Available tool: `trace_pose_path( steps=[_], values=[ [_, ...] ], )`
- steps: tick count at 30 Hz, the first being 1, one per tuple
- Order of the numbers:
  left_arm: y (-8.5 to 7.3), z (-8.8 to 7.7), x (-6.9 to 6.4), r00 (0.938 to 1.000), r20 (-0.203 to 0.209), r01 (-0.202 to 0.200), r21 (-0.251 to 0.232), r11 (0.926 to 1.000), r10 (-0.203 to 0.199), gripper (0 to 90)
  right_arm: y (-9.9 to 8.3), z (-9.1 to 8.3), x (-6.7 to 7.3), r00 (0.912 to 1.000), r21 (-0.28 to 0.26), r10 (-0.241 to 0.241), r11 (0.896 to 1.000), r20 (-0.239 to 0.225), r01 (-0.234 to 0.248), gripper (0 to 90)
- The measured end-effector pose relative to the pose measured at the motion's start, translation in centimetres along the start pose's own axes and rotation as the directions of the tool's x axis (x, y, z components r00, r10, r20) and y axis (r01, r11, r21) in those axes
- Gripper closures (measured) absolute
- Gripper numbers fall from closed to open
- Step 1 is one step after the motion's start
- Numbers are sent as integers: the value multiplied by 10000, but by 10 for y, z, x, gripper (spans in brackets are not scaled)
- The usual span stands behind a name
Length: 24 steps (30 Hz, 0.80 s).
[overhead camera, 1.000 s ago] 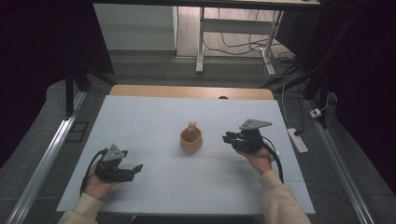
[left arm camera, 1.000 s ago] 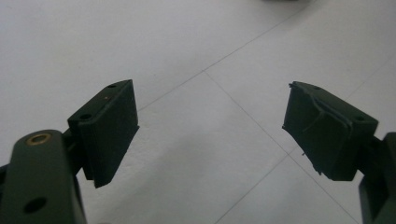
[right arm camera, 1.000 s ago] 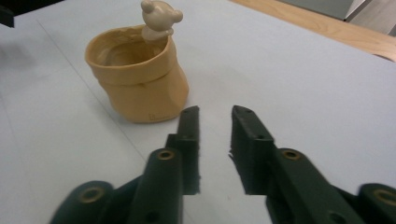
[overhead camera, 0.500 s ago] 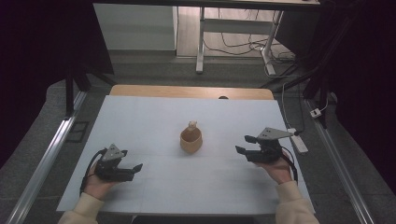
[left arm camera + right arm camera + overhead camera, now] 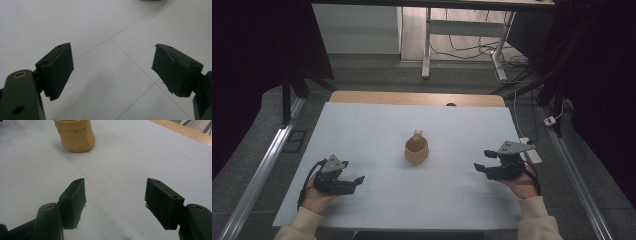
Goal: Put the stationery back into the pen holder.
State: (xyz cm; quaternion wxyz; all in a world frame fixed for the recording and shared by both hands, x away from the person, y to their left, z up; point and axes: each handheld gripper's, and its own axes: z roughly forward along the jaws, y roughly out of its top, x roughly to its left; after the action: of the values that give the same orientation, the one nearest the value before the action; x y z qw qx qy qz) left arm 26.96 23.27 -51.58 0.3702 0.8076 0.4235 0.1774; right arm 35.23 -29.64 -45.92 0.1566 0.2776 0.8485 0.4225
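A tan wooden cup [image 5: 417,150] stands at the middle of the white table [image 5: 377,125], with a small pale object [image 5: 417,134] at its far rim. In the right gripper view the cup [image 5: 75,135] sits well ahead of the jaws, toward the upper left. My right gripper [image 5: 481,161] rests at the right of the table, open and holding nothing [image 5: 115,202]. Low at the front left lies my left gripper [image 5: 358,180], also open, with bare table between its jaws [image 5: 112,75].
A wooden strip [image 5: 417,98] runs along the table's far edge. A white power strip [image 5: 532,151] lies just off the right edge, behind the right gripper. Desk legs and cables [image 5: 472,45] stand on the floor beyond.
My right gripper has drawn back from beside the cup, moving right and toward the front. The left gripper and the cup have stayed put.
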Motion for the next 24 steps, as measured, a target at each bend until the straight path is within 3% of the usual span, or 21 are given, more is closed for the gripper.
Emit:
trace_pose_path(
  steps=[9, 17, 24],
  values=[
    [0, 0, -1, 10000, 2, -28, 7, 10000, 28, 170, 3, -7, -3, 9996, 263, -261, 9993, 62, 260, 332],
    [0, -1, -4, 9999, -9, -110, 52, 9999, 110, 170, 8, -25, -10, 9984, 521, -568, 9970, 69, 564, 331],
    [-1, 0, -4, 10000, -6, -51, 85, 10000, 51, 170, 4, -27, -18, 9958, 1247, -916, 9881, 35, 904, 328]
  ],
)
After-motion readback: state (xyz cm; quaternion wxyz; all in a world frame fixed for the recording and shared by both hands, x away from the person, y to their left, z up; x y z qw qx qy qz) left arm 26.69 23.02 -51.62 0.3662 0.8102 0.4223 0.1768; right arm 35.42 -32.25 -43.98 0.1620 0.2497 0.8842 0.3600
